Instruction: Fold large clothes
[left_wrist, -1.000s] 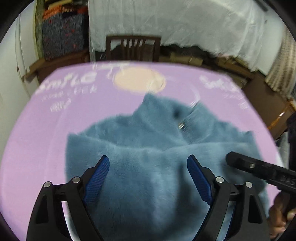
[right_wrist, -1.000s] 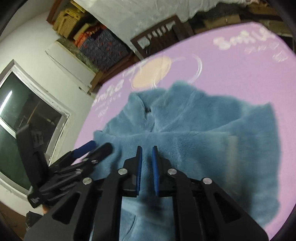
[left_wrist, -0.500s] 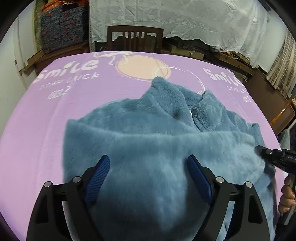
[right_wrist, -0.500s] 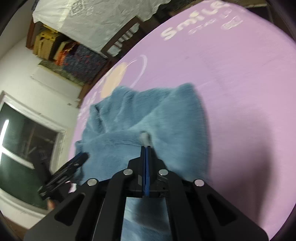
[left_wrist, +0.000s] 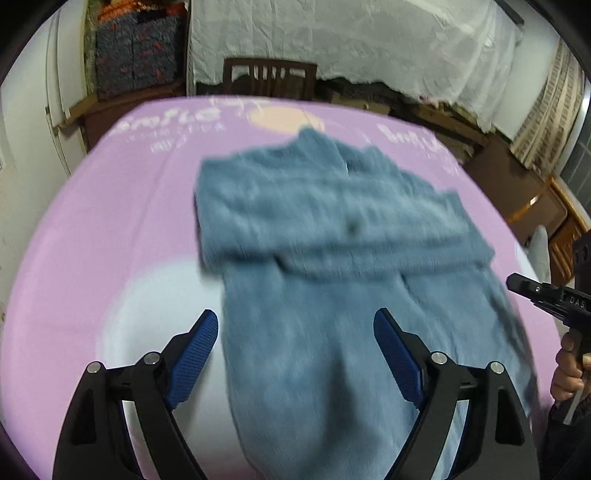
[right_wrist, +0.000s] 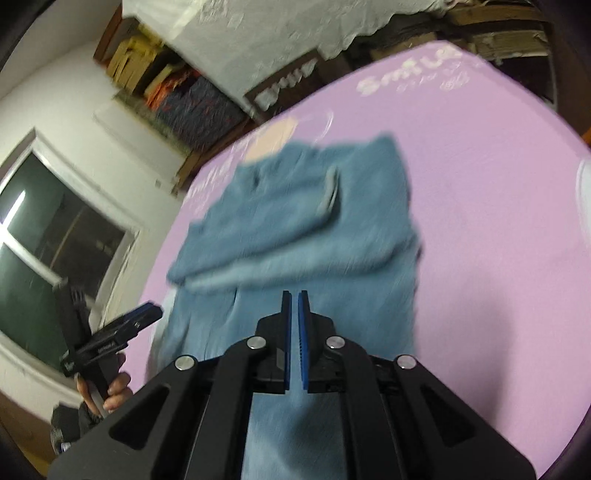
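We see a plush, fuzzy blue garment (left_wrist: 332, 266) lying ahead of and beneath both tongs on the lilac cloth of the surface (left_wrist: 110, 229). Its upper part is folded over into a broad band with a stand-up collar at the far end, and a narrower length of pile runs back toward us between the left tongs' fingers. The left tongs (left_wrist: 295, 354) hang above it with their ribbed blue pads spread wide, gripping nothing. The right tongs (right_wrist: 294, 332) have their blue pads drawn almost together, a thin slit left between them, and no fabric caught there. The cloth on the surface is smooth, printed with white lettering and a pale peach disc beyond the collar. Past its far edge stands a dark wooden chair (left_wrist: 269, 79) with a slatted back.
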